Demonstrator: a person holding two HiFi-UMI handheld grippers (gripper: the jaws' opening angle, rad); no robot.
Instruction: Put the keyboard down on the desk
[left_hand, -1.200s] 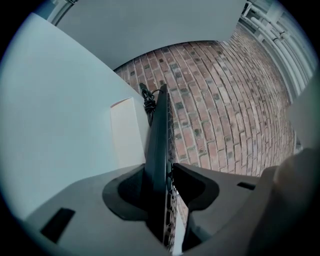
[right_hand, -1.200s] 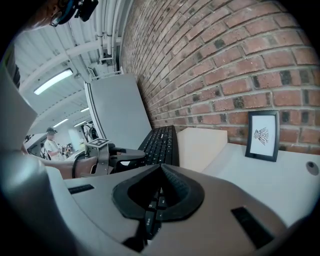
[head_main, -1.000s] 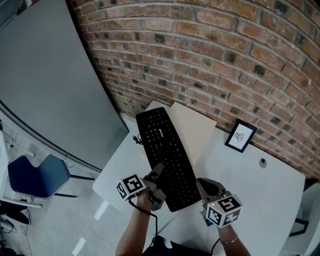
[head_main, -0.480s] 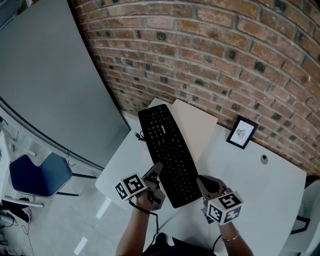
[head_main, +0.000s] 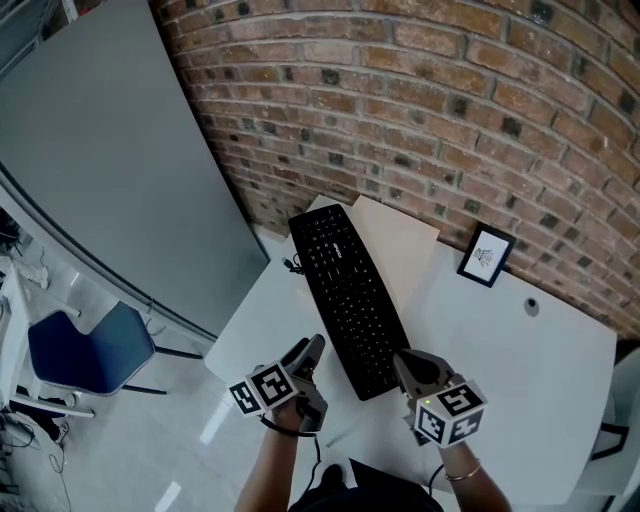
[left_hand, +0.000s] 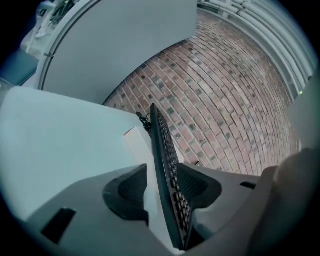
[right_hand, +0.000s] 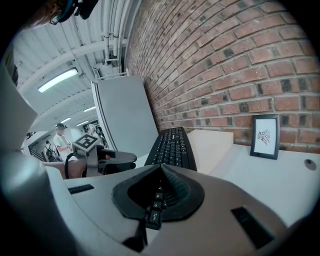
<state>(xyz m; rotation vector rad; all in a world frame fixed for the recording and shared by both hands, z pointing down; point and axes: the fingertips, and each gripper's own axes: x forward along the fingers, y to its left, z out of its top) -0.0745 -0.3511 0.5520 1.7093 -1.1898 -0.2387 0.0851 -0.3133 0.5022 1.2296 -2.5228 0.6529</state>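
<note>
A black keyboard (head_main: 355, 300) lies lengthwise on the white desk (head_main: 500, 340), its far end over a beige pad (head_main: 405, 245). My right gripper (head_main: 403, 362) is shut on the keyboard's near right corner; in the right gripper view its keys (right_hand: 152, 212) show pinched between the pads. My left gripper (head_main: 312, 348) sits at the near left edge. In the left gripper view the keyboard (left_hand: 165, 165) stands edge-on between the jaws with a strip of desk showing beside one pad; the jaws are closing but not pressing.
A small framed picture (head_main: 484, 255) leans against the brick wall (head_main: 450, 110) at the back right. A cable hole (head_main: 531, 306) is in the desk. A grey partition (head_main: 100, 170) and a blue chair (head_main: 85, 345) stand left of the desk. The keyboard's cable (head_main: 292, 265) hangs off the left edge.
The left gripper's jaws have come off the keyboard's left edge and the gripper has drawn back a little. The right gripper keeps its hold on the near corner.
</note>
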